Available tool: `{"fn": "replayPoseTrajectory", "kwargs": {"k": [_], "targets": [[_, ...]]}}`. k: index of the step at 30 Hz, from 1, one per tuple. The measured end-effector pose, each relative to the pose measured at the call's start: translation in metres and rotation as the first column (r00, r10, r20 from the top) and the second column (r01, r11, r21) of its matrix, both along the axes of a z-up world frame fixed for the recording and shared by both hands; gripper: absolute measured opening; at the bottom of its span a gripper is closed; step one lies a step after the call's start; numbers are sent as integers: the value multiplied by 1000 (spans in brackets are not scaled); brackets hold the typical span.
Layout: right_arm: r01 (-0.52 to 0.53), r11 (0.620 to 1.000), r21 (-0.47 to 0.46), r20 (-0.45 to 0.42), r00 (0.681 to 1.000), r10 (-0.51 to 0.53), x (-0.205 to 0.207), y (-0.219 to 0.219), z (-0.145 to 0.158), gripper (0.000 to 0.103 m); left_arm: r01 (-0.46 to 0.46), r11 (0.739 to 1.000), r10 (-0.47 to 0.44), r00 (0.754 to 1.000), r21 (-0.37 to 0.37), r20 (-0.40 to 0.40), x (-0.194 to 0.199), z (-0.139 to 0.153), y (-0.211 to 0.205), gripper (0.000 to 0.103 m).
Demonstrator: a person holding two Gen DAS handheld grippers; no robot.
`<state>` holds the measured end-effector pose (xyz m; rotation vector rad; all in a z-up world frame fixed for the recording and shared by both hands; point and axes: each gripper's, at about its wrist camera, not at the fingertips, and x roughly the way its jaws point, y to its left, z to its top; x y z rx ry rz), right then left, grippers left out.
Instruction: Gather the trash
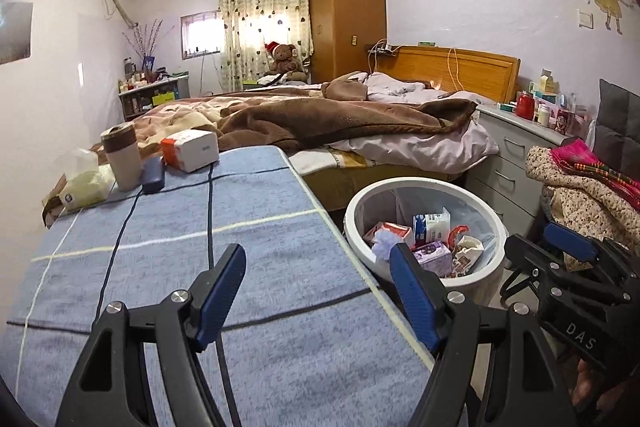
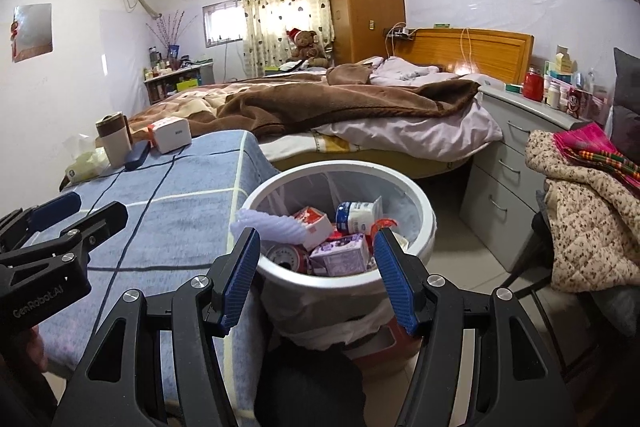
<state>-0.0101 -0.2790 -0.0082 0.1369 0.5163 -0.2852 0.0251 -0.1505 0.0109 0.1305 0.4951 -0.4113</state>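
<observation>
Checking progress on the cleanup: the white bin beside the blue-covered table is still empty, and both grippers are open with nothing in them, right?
Not empty: the white bin already holds cartons and wrappers, as the right wrist view shows. The left gripper and right gripper are indeed open and hold nothing.

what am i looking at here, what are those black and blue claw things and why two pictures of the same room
The claws are two hand-held grippers; a person holds one in each hand, with no robot arm involved. Each carries a wide-angle camera looking along its fingers, which gives two views of one bedroom. One picture comes from the left gripper, over a table with a blue cloth. The other comes from the right gripper, over the white bin. Both stand open and hold nothing. The bin already contains cartons and wrappers. At the table's far end sit a cup, a white and orange box, a dark case and a plastic bag.
</observation>
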Motion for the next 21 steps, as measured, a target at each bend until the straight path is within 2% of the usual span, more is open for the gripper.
{"fn": "replayPoseTrajectory", "kwargs": {"k": [7, 21], "targets": [[24, 999, -28, 23, 999, -23, -9, 9, 3, 61, -8, 1000, 8, 1000, -3, -3, -8, -2, 2, 76], [35, 999, -22, 28, 999, -34, -10, 10, 4, 61, -9, 1000, 9, 1000, -3, -3, -11, -1, 4, 76]]}}
